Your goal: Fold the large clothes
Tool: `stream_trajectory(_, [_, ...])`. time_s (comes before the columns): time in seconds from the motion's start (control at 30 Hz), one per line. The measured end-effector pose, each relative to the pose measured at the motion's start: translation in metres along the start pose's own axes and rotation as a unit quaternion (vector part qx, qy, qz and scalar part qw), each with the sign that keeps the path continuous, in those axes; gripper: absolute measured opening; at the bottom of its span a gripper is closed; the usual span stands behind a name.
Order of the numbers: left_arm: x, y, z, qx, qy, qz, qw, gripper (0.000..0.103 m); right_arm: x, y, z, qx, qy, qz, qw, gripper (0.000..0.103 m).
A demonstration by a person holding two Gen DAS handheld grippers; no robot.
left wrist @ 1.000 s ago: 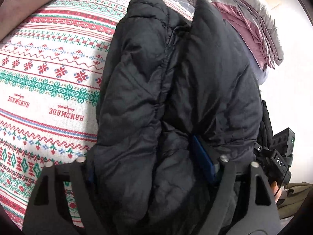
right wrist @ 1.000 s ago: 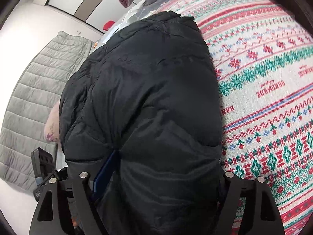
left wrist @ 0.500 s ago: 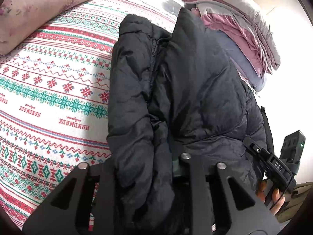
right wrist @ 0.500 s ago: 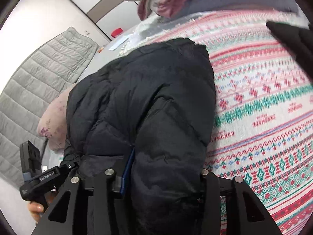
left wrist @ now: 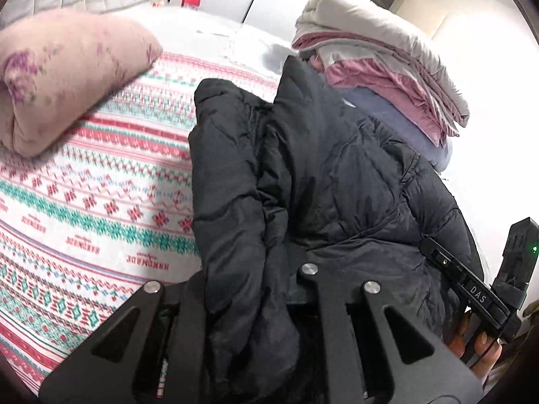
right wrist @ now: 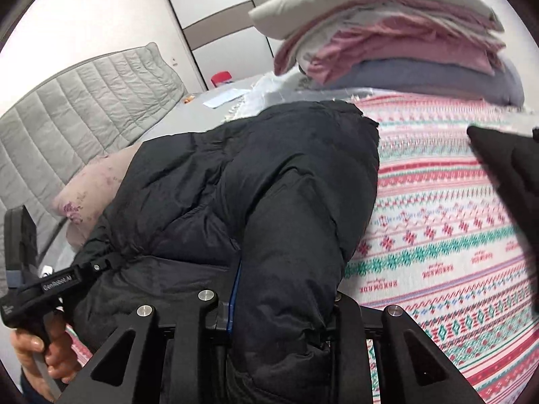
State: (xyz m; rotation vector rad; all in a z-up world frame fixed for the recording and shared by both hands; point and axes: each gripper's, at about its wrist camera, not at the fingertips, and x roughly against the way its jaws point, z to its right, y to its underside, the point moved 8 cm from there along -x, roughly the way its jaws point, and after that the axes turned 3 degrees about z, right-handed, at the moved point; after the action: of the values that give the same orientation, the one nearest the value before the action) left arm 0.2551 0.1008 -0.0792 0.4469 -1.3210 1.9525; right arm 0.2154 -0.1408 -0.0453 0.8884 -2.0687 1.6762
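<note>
Now both jaws pinch blk jacket [left wrist: 330, 175].

The jacket [left wrist: 323, 181] pinched in my tongs is puffy black cloth with a faint sheen. The blanket [right wrist: 454, 235] under it looks knitted and matt. My tongs' arms look matt black plastic.

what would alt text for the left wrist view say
The left gripper, jaws just closed, pinches the near edge of a black puffer jacket on a red and green patterned blanket, with a floral pillow beyond.
</note>
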Motion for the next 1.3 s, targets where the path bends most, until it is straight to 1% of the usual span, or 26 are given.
stream_trajectory(0.1, [0.0, -0.003, 0.004, -0.005, 0.002, 0.004, 1.0, 0.015, 0.005, -0.003, -0.002, 0.002, -0.002, 0.01, 1.0, 0.026])
stream_trajectory(0.27, [-0.017, 0.008, 0.0, 0.008, 0.007, -0.034, 0.9994, 0.015, -0.002, -0.003, 0.008, -0.016, -0.005, -0.005, 1.0, 0.026])
stream_trajectory(0.33, [-0.018, 0.008, 0.001, 0.016, 0.013, -0.036, 0.9991, 0.015, -0.003, -0.003, 0.009, -0.024, -0.008, -0.008, 1.0, 0.026])
stream_trajectory(0.4, [-0.012, 0.004, 0.004, 0.019, 0.022, -0.029, 0.9992, 0.015, 0.001, -0.006, 0.009, -0.025, -0.011, 0.001, 1.0, 0.025])
stream_trajectory(0.47, [-0.003, -0.003, 0.007, 0.019, 0.034, -0.011, 0.9992, 0.014, 0.007, -0.01, 0.006, -0.02, -0.013, 0.015, 1.0, 0.025])
stream_trajectory(0.57, [0.014, -0.015, 0.012, 0.022, 0.057, 0.016, 0.998, 0.014, 0.022, -0.019, 0.0, -0.003, -0.015, 0.051, 0.999, 0.025])
stream_trajectory(0.7, [0.031, -0.031, 0.021, 0.016, 0.077, 0.048, 0.9957, 0.014, 0.042, -0.034, -0.007, 0.009, -0.022, 0.098, 0.995, 0.025])
stream_trajectory(0.77, [0.038, -0.041, 0.026, 0.012, 0.082, 0.062, 0.9947, 0.015, 0.052, -0.045, -0.011, 0.018, -0.024, 0.123, 0.992, 0.025])
stream_trajectory(0.87, [0.05, -0.059, 0.034, 0.008, 0.084, 0.084, 0.9929, 0.014, 0.063, -0.062, -0.017, 0.031, -0.025, 0.148, 0.988, 0.025])
stream_trajectory(1.03, [0.07, -0.082, 0.041, -0.001, 0.09, 0.103, 0.9905, 0.014, 0.074, -0.083, -0.025, 0.03, -0.038, 0.167, 0.985, 0.025])
stream_trajectory(1.2, [0.076, -0.103, 0.042, -0.006, 0.083, 0.099, 0.9915, 0.014, 0.073, -0.104, -0.034, 0.026, -0.047, 0.164, 0.985, 0.024])
stream_trajectory(1.3, [0.082, -0.128, 0.045, -0.019, 0.079, 0.099, 0.9917, 0.014, 0.068, -0.123, -0.04, 0.023, -0.052, 0.16, 0.986, 0.024])
